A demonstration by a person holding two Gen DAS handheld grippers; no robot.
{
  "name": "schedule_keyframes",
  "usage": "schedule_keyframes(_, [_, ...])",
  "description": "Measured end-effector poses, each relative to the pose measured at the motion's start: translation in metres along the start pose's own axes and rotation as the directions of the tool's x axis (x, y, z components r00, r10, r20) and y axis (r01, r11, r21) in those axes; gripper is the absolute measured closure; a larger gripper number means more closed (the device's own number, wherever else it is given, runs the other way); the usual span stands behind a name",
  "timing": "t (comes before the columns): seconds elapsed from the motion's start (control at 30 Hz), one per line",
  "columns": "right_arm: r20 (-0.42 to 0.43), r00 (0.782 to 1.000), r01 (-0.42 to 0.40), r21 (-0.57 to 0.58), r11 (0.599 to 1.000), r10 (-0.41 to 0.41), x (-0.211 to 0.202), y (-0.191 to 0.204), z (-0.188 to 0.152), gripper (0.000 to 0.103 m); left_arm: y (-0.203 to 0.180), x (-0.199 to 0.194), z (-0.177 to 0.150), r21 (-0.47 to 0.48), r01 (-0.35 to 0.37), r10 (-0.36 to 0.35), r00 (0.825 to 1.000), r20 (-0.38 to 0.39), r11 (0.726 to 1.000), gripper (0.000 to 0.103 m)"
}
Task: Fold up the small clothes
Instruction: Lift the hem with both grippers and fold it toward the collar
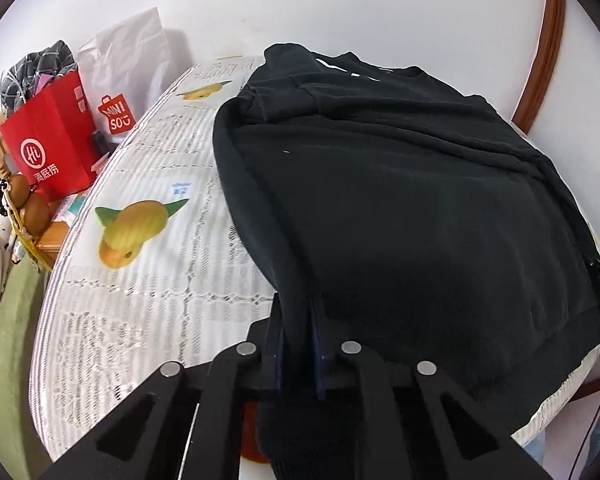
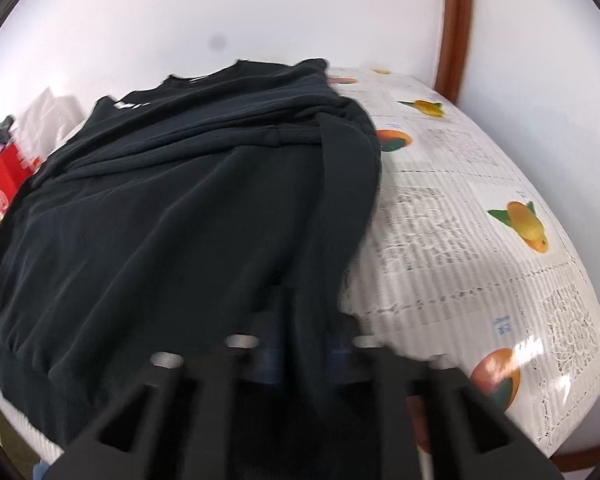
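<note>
A black sweatshirt (image 1: 400, 200) lies spread on a table with a newspaper-and-fruit print cloth (image 1: 148, 280), its sleeves folded across the chest. My left gripper (image 1: 298, 312) is shut on the sweatshirt's near left hem corner, and the cloth hangs down between its fingers. In the right wrist view the same black sweatshirt (image 2: 172, 208) fills the left and middle. My right gripper (image 2: 300, 332) is shut on its near right hem corner, with fabric bunched between the blue pads. That view is blurred.
A red paper bag (image 1: 48, 148) and a white Miniso bag (image 1: 128, 76) stand at the table's far left beside a wooden chair. A white wall with brown trim (image 2: 454, 28) runs behind. The bare tablecloth (image 2: 480, 240) stretches to the right of the sweatshirt.
</note>
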State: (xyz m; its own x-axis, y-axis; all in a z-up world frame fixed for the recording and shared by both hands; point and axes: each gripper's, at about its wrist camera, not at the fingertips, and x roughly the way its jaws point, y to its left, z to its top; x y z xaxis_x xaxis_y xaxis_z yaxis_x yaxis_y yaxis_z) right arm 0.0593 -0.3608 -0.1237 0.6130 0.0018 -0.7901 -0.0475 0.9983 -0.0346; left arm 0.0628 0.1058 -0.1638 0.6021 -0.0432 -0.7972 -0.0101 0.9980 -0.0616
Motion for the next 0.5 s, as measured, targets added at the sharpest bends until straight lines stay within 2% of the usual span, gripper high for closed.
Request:
schedule_keyframes(0.07, [0.018,1.000,0.009,-0.018,1.000,-0.009,-0.009,0.000,-0.004,0.095,0.005,-0.008,-0.002,-0.003,0.000,0.000,1.000,0.014,1.000,0.094])
schedule_keyframes(0.13, [0.035,0.999,-0.019,0.007,1.000,0.019,-0.022,-0.008,-0.008,0.095,0.013,-0.022,-0.004,-0.005,0.027,-0.027,0.999,0.039,1.000,0.094])
schedule_keyframes(0.3, [0.093,0.989,-0.121,0.061,0.991,0.115,-0.058,-0.028,-0.016,0.095,0.032,-0.056,-0.006,-0.055,0.141,-0.136,0.987,0.085,0.988,0.094])
schedule_keyframes(0.5, [0.176,0.976,-0.136,0.049,0.989,0.125,-0.080,-0.022,0.005,0.095,0.033,-0.075,0.016,-0.057,0.174,-0.163,0.973,0.162,0.983,0.094])
